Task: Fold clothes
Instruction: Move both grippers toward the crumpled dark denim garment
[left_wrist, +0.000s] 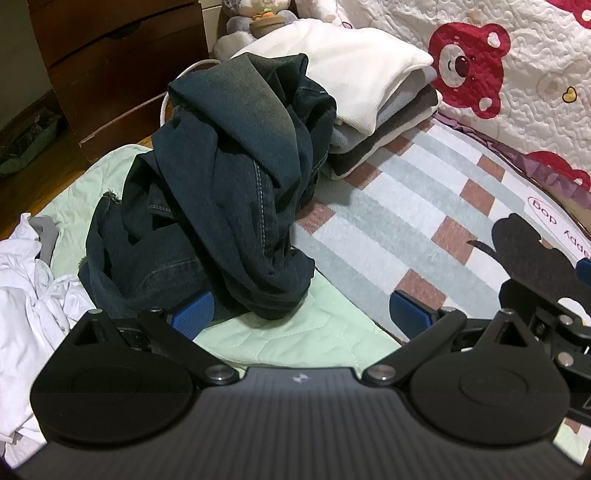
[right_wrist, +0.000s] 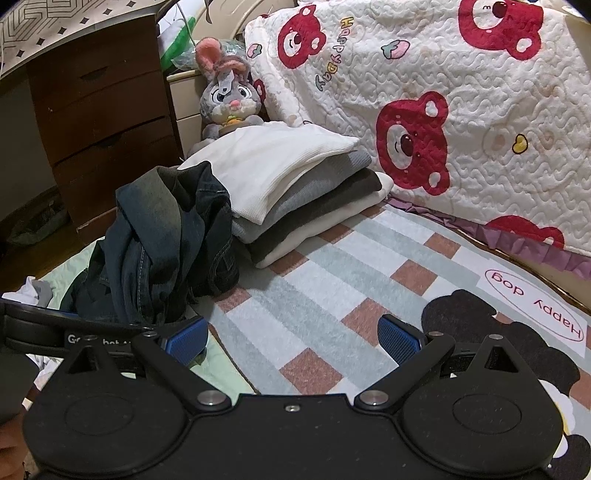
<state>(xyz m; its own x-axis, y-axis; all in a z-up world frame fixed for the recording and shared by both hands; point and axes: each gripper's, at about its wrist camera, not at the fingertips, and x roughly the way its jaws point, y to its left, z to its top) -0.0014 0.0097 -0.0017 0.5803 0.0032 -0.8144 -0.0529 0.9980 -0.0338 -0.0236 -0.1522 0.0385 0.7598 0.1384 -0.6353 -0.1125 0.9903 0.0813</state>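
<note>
Landmark: the crumpled dark denim jeans (left_wrist: 221, 192) are lying in a heap, partly on a pale green quilted mat (left_wrist: 295, 343) and just at the edge of a checked rug (left_wrist: 406, 206).
Left gripper: the left gripper (left_wrist: 301, 314) is hovering low just in front of the jeans, its blue-padded fingers (left_wrist: 192, 314) standing wide apart and holding nothing; the left pad is sitting right against the foot of the denim heap, though contact cannot be told.
Right gripper: the right gripper (right_wrist: 293, 338) is hanging beside the jeans over the rug, its blue fingers (right_wrist: 399, 338) also spread wide and empty.
Folded stack: a pile of folded clothes (right_wrist: 295, 192), white on top with grey, dark and cream layers under it, is sitting just behind the jeans and touching them.
Unfolded whites: a rumpled white garment (left_wrist: 26, 295) is lying on the mat to the left of the jeans, near them.
Plush rabbit: a grey plush rabbit (right_wrist: 225, 96) is sitting behind the folded stack, well beyond the jeans.
Quilt: a white quilt with red bears (right_wrist: 443, 110) is hanging down to the right of the jeans, past the stack.
Drawers: a brown wooden chest of drawers (right_wrist: 99, 122) is standing behind and to the left of the jeans.
Rug print: a black dog figure and the words "Happy dog" (right_wrist: 535, 310) are showing on the rug, well to the right of the jeans.
</note>
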